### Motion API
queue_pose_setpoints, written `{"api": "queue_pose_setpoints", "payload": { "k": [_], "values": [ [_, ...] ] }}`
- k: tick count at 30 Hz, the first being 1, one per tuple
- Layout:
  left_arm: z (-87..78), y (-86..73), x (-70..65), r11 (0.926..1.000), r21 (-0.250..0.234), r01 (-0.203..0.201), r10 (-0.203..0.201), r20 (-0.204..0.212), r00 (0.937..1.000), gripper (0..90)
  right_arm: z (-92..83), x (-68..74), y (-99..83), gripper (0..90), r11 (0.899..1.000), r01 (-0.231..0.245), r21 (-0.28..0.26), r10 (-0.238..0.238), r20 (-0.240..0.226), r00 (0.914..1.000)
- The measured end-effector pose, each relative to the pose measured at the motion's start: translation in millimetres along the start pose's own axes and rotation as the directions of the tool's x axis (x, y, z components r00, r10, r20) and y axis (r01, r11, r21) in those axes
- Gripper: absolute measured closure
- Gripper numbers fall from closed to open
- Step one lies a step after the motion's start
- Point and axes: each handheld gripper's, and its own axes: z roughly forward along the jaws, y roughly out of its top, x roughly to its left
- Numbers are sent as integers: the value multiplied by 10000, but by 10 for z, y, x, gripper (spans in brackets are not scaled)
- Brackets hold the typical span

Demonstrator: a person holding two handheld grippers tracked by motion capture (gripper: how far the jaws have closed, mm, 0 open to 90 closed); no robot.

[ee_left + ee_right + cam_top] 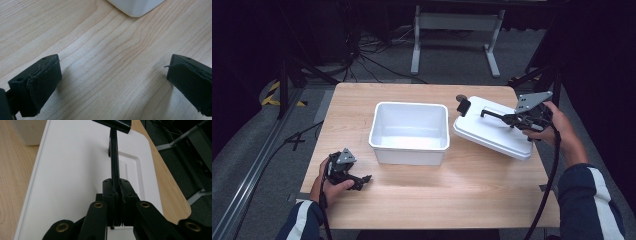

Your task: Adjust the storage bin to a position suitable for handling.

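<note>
Over on the right, the right gripper point(513, 119) has its jaws pressed tight on the thin black handle point(114, 157) of the white lid point(492, 131) — in the right gripper view the handle's bar runs straight out from between the clamped pads point(109, 192). The lid sits tilted at the right side of the wooden table point(427, 200), its left edge raised, just beside the white tub point(410, 131) and apart from it. The tub stands open in the middle of the table. Down at the near left, the left gripper point(363, 180) rests low by the table in the person's left hand point(332, 184), jaws spread wide with bare wood between them — a corner of the tub shows just ahead of it in the left gripper view.
</note>
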Motion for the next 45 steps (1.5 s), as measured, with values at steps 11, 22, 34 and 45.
{"api": "queue_pose_setpoints", "payload": {
  "k": [11,22,34,45],
  "values": [
    [0,0,0,10000,0,-4,4,-1,10000,1,222,13,-98,849,9988,-229,427,240,-243,9994],
    [0,0,0,10000,0,0,0,0,10000,1,466,30,-230,849,9959,-506,750,549,-564,9969],
    [0,-2,-2,10000,-9,16,-16,11,10000,1,732,65,-275,849,9931,-659,967,725,-659,9952],
    [-1,-1,-1,10000,-5,0,0,5,10000,1,850,83,-407,845,9869,-876,1355,983,-742,9924]
  ]
}}
